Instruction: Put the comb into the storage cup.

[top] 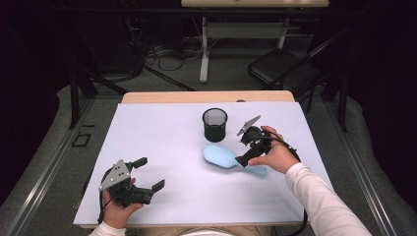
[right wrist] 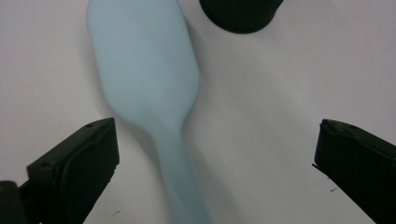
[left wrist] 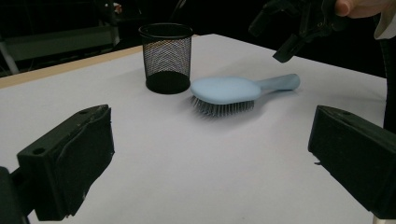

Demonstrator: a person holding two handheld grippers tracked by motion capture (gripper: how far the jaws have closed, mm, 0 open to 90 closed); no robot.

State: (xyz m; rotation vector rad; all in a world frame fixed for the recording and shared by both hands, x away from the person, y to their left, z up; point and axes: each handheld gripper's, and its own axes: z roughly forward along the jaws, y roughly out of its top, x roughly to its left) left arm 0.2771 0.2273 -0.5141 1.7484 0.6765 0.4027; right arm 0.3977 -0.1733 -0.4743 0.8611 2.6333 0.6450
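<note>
A light blue hairbrush (top: pixel 222 157) lies bristles down on the white table cover (top: pixel 162 142), its handle pointing right and toward me. Just behind it a black mesh cup (top: pixel 215 124) stands upright. My right gripper (top: pixel 244 149) hovers open over the brush handle; in the right gripper view the handle (right wrist: pixel 180 177) runs between the wide-apart jaws, nearer the left one, with the brush head (right wrist: pixel 142 70) and the cup (right wrist: pixel 240 14) beyond. My left gripper (top: pixel 149 173) is open at the front left, holding nothing. It faces the brush (left wrist: pixel 224 91), the cup (left wrist: pixel 166 56) and the right gripper (left wrist: pixel 299 23).
The table's wooden far edge (top: pixel 206 96) shows behind the cover. Beyond it on the floor are cables, a white desk leg (top: pixel 204 49) and a dark chair (top: pixel 280 66). Bare cover stretches between my left gripper and the brush.
</note>
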